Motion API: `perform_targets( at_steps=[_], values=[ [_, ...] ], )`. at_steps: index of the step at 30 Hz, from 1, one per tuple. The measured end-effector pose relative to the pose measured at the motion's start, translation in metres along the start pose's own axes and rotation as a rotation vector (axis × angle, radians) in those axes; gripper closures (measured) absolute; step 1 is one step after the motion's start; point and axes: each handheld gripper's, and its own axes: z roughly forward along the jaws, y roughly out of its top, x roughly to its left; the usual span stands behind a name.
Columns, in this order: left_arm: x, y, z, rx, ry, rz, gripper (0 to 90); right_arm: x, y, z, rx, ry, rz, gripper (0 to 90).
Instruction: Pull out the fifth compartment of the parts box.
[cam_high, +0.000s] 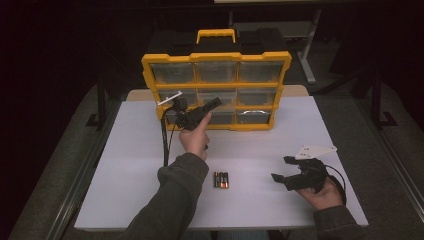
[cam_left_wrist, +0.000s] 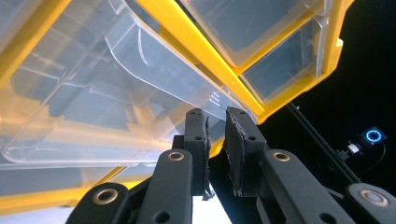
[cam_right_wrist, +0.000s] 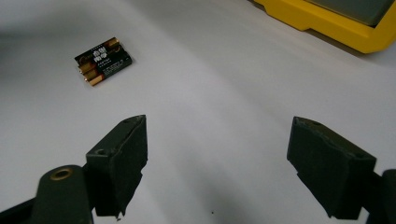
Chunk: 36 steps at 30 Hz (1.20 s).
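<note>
A yellow organizer (cam_high: 215, 57) with clear drawers stands upright at the back of the white table (cam_high: 125, 165). My left gripper (cam_high: 216, 103) is raised against its lower middle. In the left gripper view that gripper (cam_left_wrist: 215, 114) has its jaws nearly together, pinching the ridged lip of a clear drawer (cam_left_wrist: 140, 70) that tilts out of the yellow frame (cam_left_wrist: 201, 46). My right gripper (cam_high: 280, 168) rests low at the table's right, open, with bare table between its jaws (cam_right_wrist: 217, 135). A small pack of batteries (cam_high: 221, 179) (cam_right_wrist: 103, 60) lies near the front middle.
The organizer's yellow corner (cam_right_wrist: 327, 23) shows at the far right of the right gripper view. A black cable (cam_high: 165, 140) hangs from the left gripper to the table. Dark floor and a metal table frame surround the table.
</note>
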Motion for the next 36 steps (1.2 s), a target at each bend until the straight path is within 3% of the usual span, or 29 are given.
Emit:
perform_targets(
  at_steps=[6, 10, 13, 18, 20, 21, 22, 23, 24, 26, 27, 30, 36],
  values=[
    [-0.001, -0.001, -0.002, 0.005, -0.016, 0.008, 78.7, -0.001, 0.0, 0.001, 0.001, 0.002, -0.004, 19.2],
    [0.0, 0.0, -0.002, 0.021, -0.019, 0.047, 75.4, -0.001, 0.0, 0.002, 0.008, 0.005, 0.0, 19.1],
    [-0.004, 0.002, -0.006, 0.058, 0.038, 0.12, 67.5, -0.001, 0.0, 0.002, 0.011, 0.008, 0.002, 19.0],
    [-0.01, 0.006, -0.016, 0.144, 0.049, 0.244, 65.0, -0.002, -0.001, 0.004, 0.028, 0.01, -0.002, 18.8],
    [-0.016, 0.012, -0.019, 0.183, 0.042, 0.34, 65.7, -0.001, -0.001, 0.005, 0.031, 0.012, -0.005, 18.8],
    [-0.021, 0.018, -0.021, 0.221, 0.037, 0.426, 65.9, -0.001, -0.001, 0.005, 0.032, 0.013, -0.004, 18.8],
    [-0.021, 0.018, -0.021, 0.221, 0.037, 0.426, 65.8, -0.001, -0.001, 0.005, 0.032, 0.013, -0.004, 18.8],
    [-0.024, 0.023, -0.022, 0.255, 0.034, 0.487, 65.8, -0.002, -0.001, 0.005, 0.036, 0.015, -0.003, 18.8],
    [-0.027, 0.026, -0.022, 0.264, 0.031, 0.515, 65.8, -0.002, -0.001, 0.005, 0.036, 0.015, -0.003, 18.8],
    [-0.033, 0.036, -0.023, 0.305, 0.017, 0.618, 65.6, -0.002, -0.001, 0.006, 0.038, 0.017, -0.004, 18.8],
    [-0.036, 0.039, -0.023, 0.321, 0.016, 0.645, 65.5, -0.002, -0.001, 0.006, 0.038, 0.017, -0.006, 18.8],
    [-0.043, 0.054, -0.021, 0.38, 0.018, 0.783, 64.7, -0.002, -0.001, 0.007, 0.041, 0.02, -0.007, 18.8],
    [-0.054, 0.076, -0.01, 0.495, 0.004, 0.971, 62.9, -0.003, -0.001, 0.008, 0.047, 0.027, -0.009, 18.8]
  ],
)
